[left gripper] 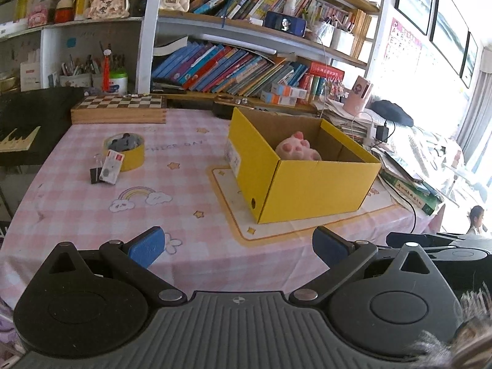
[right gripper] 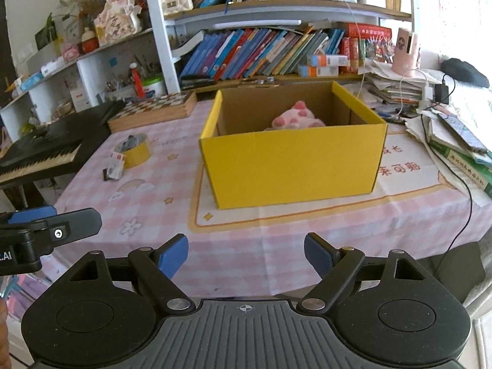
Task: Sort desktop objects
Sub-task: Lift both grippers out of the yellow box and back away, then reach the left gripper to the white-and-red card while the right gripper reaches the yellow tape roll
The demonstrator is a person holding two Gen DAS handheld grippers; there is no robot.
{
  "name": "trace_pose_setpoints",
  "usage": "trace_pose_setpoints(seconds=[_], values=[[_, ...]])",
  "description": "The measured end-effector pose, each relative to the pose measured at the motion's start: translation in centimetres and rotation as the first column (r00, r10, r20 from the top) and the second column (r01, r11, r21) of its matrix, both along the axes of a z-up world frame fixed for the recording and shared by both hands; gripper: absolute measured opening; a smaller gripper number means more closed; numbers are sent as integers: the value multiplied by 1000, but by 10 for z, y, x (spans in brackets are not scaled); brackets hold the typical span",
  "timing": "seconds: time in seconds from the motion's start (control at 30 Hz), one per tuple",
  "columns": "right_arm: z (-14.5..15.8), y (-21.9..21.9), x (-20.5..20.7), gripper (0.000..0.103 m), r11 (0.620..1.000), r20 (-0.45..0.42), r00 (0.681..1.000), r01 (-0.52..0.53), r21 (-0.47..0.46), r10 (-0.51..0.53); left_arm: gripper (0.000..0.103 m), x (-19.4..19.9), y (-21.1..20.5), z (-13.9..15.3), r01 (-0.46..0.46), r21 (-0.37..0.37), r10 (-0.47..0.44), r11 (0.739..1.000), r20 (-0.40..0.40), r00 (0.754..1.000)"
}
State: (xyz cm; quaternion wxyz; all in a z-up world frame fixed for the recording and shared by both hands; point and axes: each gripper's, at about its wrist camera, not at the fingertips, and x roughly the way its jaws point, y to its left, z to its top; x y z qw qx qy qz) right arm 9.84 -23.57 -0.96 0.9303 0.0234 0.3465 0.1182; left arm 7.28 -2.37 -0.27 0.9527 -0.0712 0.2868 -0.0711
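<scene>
Both grippers, left gripper (left gripper: 236, 247) and right gripper (right gripper: 246, 256), gape empty before yellow box (right gripper: 292, 166)

Bookshelf (right gripper: 270, 55), keyboard (right gripper: 40, 153) and chessboard (left gripper: 118, 109) border the table.

Three red characters, 亲可期, are printed on the cream panel of the tablecloth (right gripper: 399, 169) right of the yellow box. The letters ".AI" are seen on the left gripper (right gripper: 6, 256). Black characters 平安喜樂 are written on the pink ornament (left gripper: 106, 0) on the shelf.
</scene>
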Motion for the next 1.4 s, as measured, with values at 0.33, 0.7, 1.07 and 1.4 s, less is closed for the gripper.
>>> trace_pose_setpoints(seconds=[0.33, 0.7, 1.07, 1.4], values=[[-5, 29, -11, 86, 1000, -20, 1000, -19, 13, 19, 103, -13, 25, -3, 4, 11, -4, 1000, -9, 1000], [-5, 68, -17, 86, 996, -15, 996, -92, 0, 92, 103, -25, 58, -4, -43, 7, 43, 999, -4, 999], [1, 107, -10, 86, 983, 8, 983, -183, -7, 183, 103, -30, 93, -1, -119, 3, 119, 993, 12, 993], [1, 134, 3, 86, 962, 11, 962, -273, -23, 273, 103, -28, 112, -3, -189, -7, 189, 982, 7, 982]])
